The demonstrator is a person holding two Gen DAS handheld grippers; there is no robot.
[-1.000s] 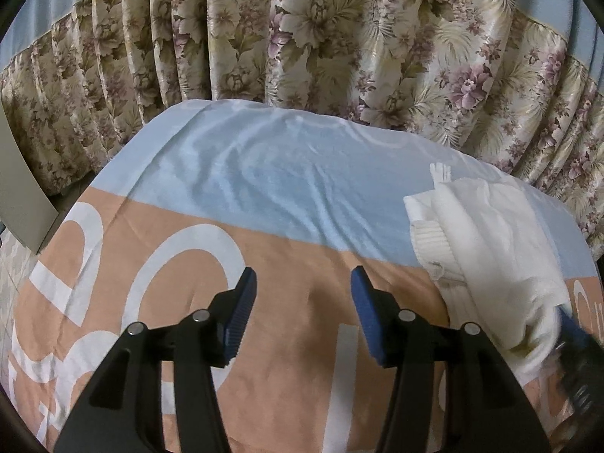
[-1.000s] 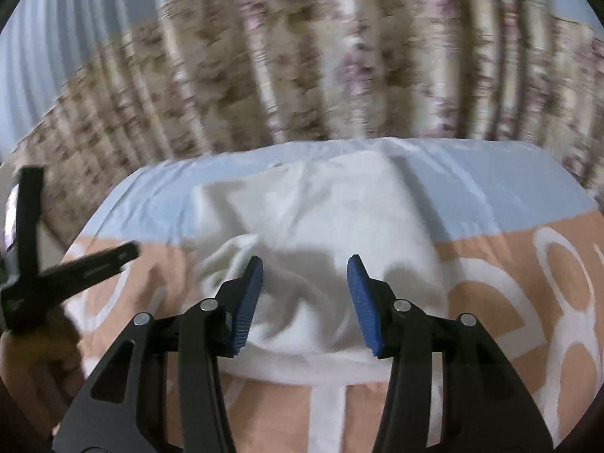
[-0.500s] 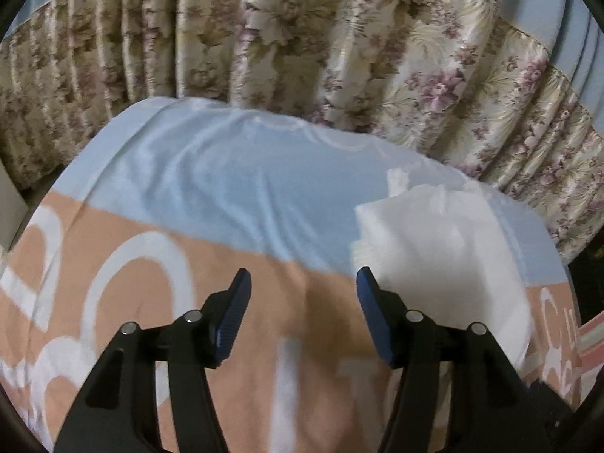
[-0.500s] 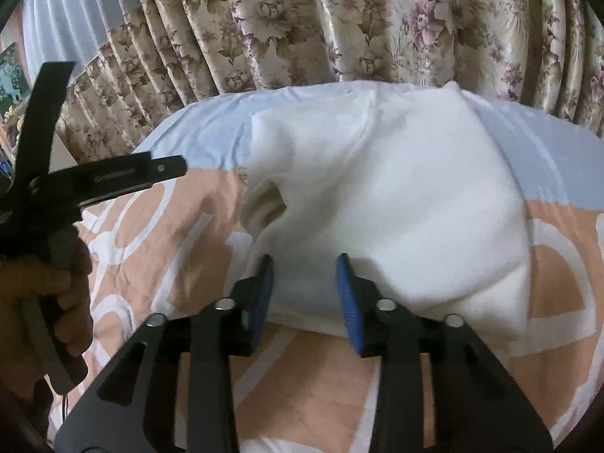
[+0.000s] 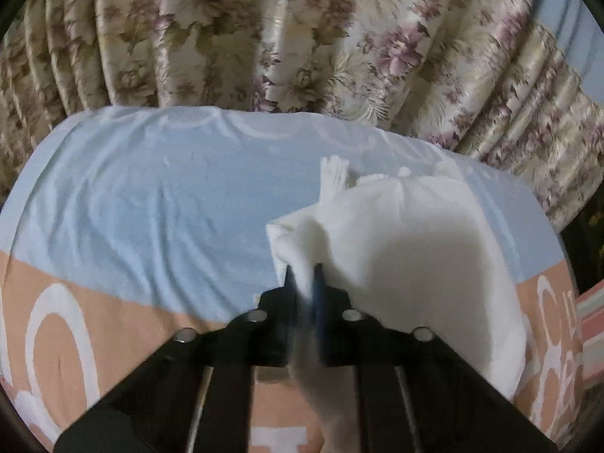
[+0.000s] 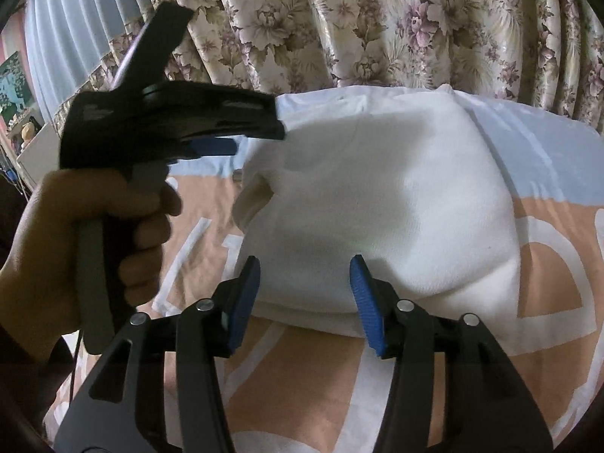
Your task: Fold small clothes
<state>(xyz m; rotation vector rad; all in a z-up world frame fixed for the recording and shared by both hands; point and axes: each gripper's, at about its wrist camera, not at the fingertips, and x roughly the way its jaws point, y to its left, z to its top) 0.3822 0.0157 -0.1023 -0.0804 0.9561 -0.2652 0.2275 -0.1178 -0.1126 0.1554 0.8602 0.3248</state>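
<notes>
Swung in from bare sheet since a second ago: left gripper (image 5: 304,283), now pinched tight on the near-left corner of the white garment (image 5: 407,249). Right gripper (image 6: 304,294) spread wide, poised at the garment's near folded edge, not seen touching it. Lying flat on the bedsheet (image 5: 143,207), long axis running away toward the floral curtain (image 5: 302,37) (far hem just short of the bed's edge). Plenty of open sheet leftward for a fold, likely.

Soft white knitted cloth garment (image 6: 381,204), matt, fuzzy. Peach-and-blue cotton-like bed sheet (image 5: 151,204), matt, lightly creased. Floral satin curtain (image 6: 377,26), glossy. Black plastic gripper (image 6: 304,302), ribbed blue pads (image 6: 364,305), shiny metal rivets.
</notes>
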